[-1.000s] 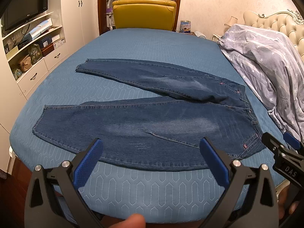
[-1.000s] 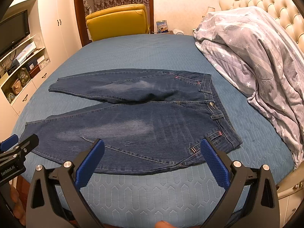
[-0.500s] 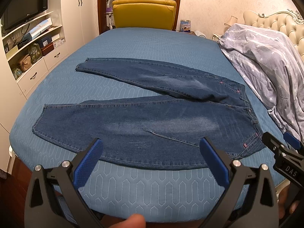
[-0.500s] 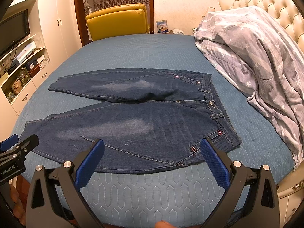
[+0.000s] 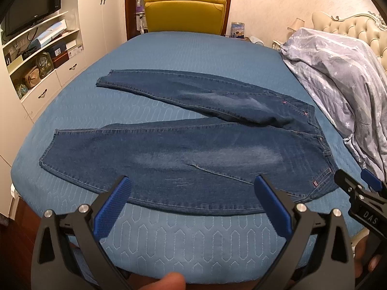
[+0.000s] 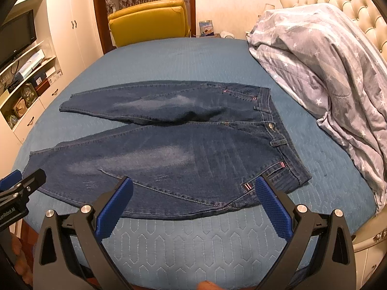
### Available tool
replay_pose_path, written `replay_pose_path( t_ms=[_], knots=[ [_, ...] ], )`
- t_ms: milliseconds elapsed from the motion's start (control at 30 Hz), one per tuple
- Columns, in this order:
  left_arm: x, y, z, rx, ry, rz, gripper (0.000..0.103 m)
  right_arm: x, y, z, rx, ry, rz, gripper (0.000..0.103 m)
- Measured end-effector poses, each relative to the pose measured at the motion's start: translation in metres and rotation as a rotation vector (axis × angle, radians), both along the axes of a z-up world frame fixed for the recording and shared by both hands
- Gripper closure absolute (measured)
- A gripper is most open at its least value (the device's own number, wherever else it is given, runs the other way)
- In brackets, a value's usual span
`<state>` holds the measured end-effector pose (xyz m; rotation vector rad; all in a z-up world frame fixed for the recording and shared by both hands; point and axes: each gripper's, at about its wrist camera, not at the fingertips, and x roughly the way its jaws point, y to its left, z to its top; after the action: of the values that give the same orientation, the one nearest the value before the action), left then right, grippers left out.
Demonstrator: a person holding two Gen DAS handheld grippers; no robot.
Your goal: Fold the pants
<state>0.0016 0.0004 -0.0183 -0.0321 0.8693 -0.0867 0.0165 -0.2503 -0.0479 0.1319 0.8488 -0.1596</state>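
Note:
Dark blue jeans (image 5: 183, 154) (image 6: 193, 154) lie flat on the blue quilted bed (image 5: 193, 239), legs spread toward the left, waistband at the right. My left gripper (image 5: 192, 186) hovers open above the near edge of the closer leg, nothing between its blue pads. My right gripper (image 6: 193, 188) is also open, held over the near hip and pocket area by the waistband. Each gripper shows at the edge of the other's view: the right one (image 5: 358, 193) at the right, the left one (image 6: 21, 188) at the left.
A grey star-patterned duvet (image 6: 321, 72) is heaped at the bed's right side against a tufted headboard (image 6: 358, 7). A yellow armchair (image 5: 185, 14) stands beyond the far edge. White shelves with a TV (image 5: 33, 2) line the left wall.
Both views have shifted very slightly closer to the jeans. The jeans have not moved and both grippers stay open.

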Motion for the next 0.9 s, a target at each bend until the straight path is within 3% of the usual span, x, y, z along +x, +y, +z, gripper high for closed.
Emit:
replay_pose_path(
  t_ms=[200, 267, 400, 500, 633, 733, 900],
  knots=[
    [0.014, 0.011, -0.022, -0.055, -0.025, 0.025, 0.001, 0.048, -0.025, -0.028, 0.022, 0.063, 0.054, 0.005],
    [0.020, 0.018, -0.031, -0.082, -0.049, 0.011, 0.001, 0.087, -0.049, -0.035, -0.025, 0.073, 0.089, 0.005],
    [0.034, 0.024, -0.054, -0.022, -0.016, -0.038, 0.001, 0.180, -0.115, -0.047, -0.092, 0.108, 0.150, 0.005],
    [0.049, 0.038, -0.073, -0.058, 0.032, -0.022, 0.001, 0.265, -0.173, -0.066, -0.052, 0.209, 0.232, 0.005],
    [0.073, 0.054, -0.097, -0.056, 0.069, 0.039, 0.001, 0.359, -0.217, -0.089, -0.135, 0.316, 0.338, 0.005],
    [0.088, 0.062, -0.110, -0.051, 0.068, 0.070, 0.001, 0.407, -0.237, -0.106, -0.192, 0.350, 0.354, 0.006],
    [0.104, 0.071, -0.124, -0.024, 0.052, 0.084, 0.001, 0.457, -0.258, -0.132, -0.148, 0.395, 0.352, 0.012]
  ],
)
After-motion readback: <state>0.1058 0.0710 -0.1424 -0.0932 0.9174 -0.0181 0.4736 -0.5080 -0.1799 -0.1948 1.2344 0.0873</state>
